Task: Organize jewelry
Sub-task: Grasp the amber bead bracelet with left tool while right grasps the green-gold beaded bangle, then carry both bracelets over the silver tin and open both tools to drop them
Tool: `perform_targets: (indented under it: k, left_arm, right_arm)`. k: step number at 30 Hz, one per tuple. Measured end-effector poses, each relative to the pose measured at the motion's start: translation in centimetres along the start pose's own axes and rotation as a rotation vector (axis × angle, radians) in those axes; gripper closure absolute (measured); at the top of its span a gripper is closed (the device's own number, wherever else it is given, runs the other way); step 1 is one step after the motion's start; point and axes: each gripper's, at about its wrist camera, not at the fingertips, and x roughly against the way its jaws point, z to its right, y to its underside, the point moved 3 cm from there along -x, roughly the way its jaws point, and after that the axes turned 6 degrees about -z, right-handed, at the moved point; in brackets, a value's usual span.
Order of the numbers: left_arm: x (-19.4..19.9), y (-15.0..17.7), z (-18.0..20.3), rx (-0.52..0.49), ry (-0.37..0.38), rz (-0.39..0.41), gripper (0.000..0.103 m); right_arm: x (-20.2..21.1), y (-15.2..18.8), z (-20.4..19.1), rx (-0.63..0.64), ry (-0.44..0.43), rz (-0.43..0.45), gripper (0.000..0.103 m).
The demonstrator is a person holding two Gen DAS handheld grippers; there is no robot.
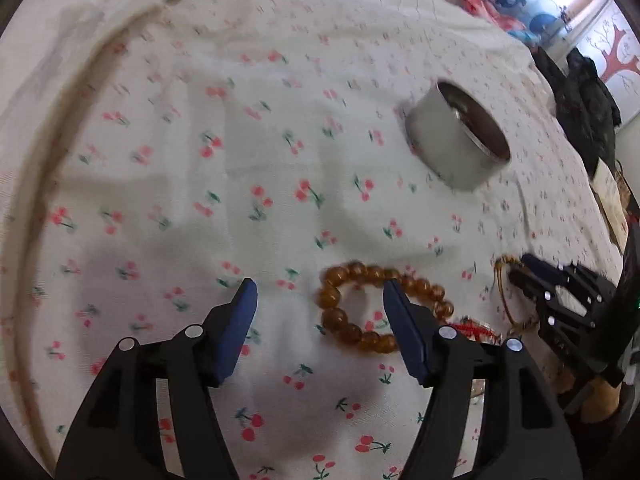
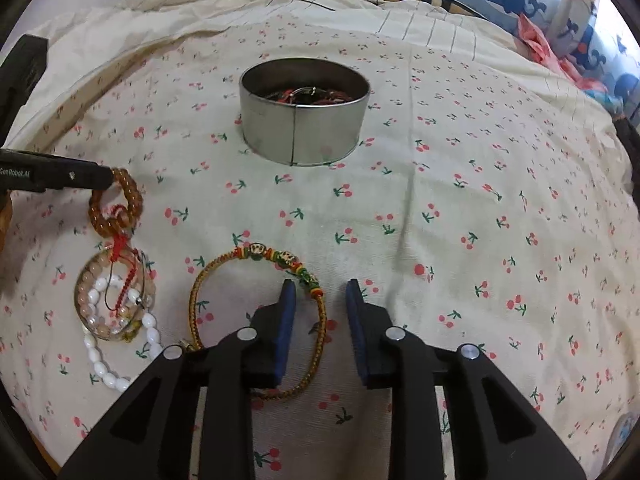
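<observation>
On the cherry-print bedspread (image 2: 440,208) we note a round metal tin (image 2: 304,116) with tangled jewelry inside. Nearer us, our right gripper (image 2: 320,296) straddles one side of a braided cord bracelet (image 2: 256,280); its jaws stand narrow, and the pads do not visibly press the cord. Our left gripper (image 1: 318,292) stands fairly wide over an amber bead bracelet (image 1: 376,308), one finger over the beads, nothing clamped. Beside it lie a clear bangle (image 2: 110,296) and white beads (image 2: 120,344).
</observation>
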Motion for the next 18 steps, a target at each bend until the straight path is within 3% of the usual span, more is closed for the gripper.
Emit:
perform_targets:
  k: [1, 2, 3, 10, 18]
  left_arm:
    - [0.2, 0.2, 0.2, -0.029, -0.032, -0.001, 0.073]
    - [-0.3, -0.1, 0.6, -0.073, -0.074, -0.008, 0.085]
    - [-0.1, -0.1, 1.1, -0.093, -0.070, -0.002, 0.093]
    - [4.7, -0.7, 3.7, -0.149, -0.013, 0.125, 0.093]
    - [6.9, -1.0, 4.8, -0.181, 0.055, 0.183, 0.093]
  right_arm:
    - [0.0, 0.0, -0.1, 0.004, -0.006, 0.000, 0.088]
    - [0.1, -0.1, -0.2, 0.007, -0.008, 0.002, 0.095]
    - [0.3, -0.2, -0.2, 0.002, -0.016, 0.011, 0.096]
    - [3.0, -1.7, 1.1, -0.130, -0.164, 0.130, 0.096]
    - [4.4, -2.6, 1.9, -0.197, -0.260, 0.206, 0.096]
